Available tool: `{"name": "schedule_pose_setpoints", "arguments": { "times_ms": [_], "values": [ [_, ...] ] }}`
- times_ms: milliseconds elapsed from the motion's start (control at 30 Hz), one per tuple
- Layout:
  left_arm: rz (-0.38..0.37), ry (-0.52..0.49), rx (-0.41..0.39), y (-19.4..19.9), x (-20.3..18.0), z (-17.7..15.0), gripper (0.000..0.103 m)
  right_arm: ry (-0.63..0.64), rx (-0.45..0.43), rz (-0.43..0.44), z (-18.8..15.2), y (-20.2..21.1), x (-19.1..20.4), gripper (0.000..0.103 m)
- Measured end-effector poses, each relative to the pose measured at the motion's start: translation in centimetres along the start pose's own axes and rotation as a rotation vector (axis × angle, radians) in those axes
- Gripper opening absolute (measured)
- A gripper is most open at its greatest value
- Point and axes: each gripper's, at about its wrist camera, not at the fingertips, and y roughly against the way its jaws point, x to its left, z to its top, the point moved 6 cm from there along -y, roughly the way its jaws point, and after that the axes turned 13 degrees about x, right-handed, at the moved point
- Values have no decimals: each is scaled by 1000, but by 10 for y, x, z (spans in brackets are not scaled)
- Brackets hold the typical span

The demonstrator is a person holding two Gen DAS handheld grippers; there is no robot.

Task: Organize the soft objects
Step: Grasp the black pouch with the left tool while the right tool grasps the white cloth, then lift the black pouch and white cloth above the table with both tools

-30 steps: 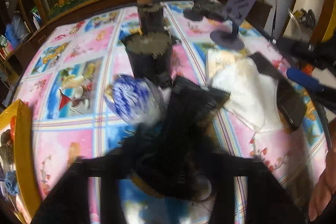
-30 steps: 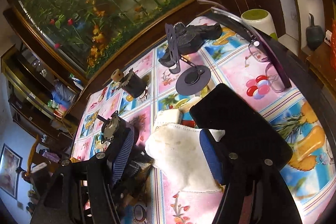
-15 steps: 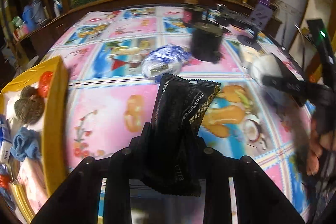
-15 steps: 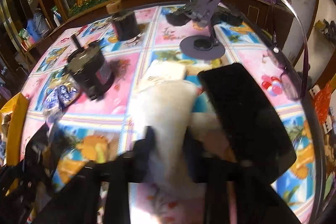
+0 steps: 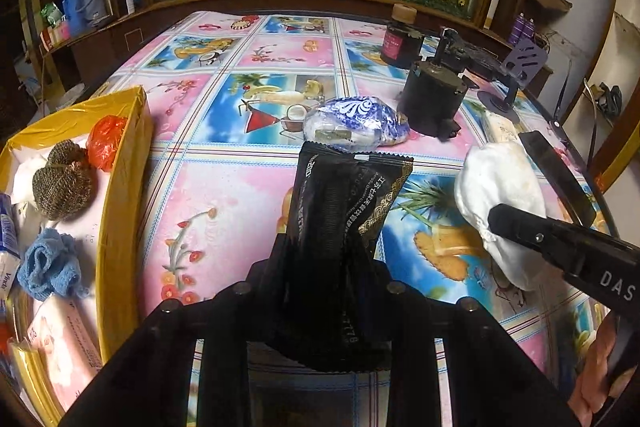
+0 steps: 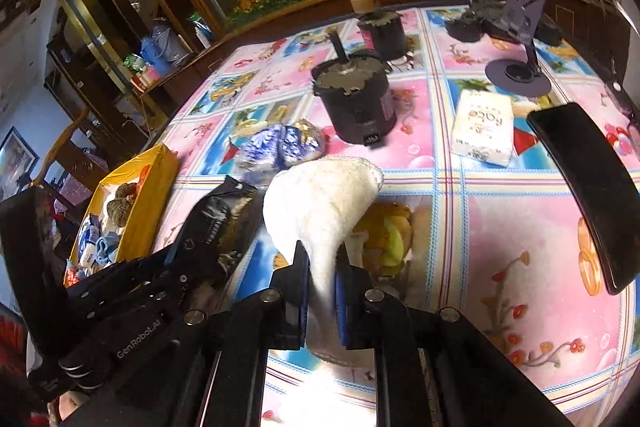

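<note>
My left gripper [image 5: 328, 255] is shut on a black foil packet [image 5: 348, 199], which stands up between its fingers above the tablecloth. My right gripper [image 6: 322, 291] is shut on a white fluffy cloth [image 6: 320, 203], pinched at its lower end, the rest bulging up ahead of the pads. In the left wrist view the same cloth [image 5: 500, 187] hangs at the right. To the left stands the yellow box [image 5: 120, 187], holding a blue cloth [image 5: 48, 267], brown scrubbers [image 5: 60, 187] and a red bag [image 5: 106, 141]. A blue-and-white packet [image 5: 356, 123] lies on the table ahead.
A black cylindrical motor [image 6: 356, 103] and a dark jar [image 6: 380, 27] stand mid-table. A tissue pack [image 6: 484, 127], a black phone [image 6: 592, 187] and a purple phone stand [image 6: 520, 67] sit to the right. A person's hand [image 5: 600, 363] shows at the lower right.
The right gripper, open around the white cloth a second ago, has shut on it and lifted it. The left gripper has carried the black packet leftward, bringing the yellow box into view.
</note>
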Motion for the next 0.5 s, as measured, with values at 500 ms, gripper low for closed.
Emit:
{"name": "schedule_pose_setpoints", "arguments": {
  "times_ms": [500],
  "values": [
    [-11,-21,-43,10,-6,1,27,-8,-10,-8,0,2,-4,11]
  ]
}}
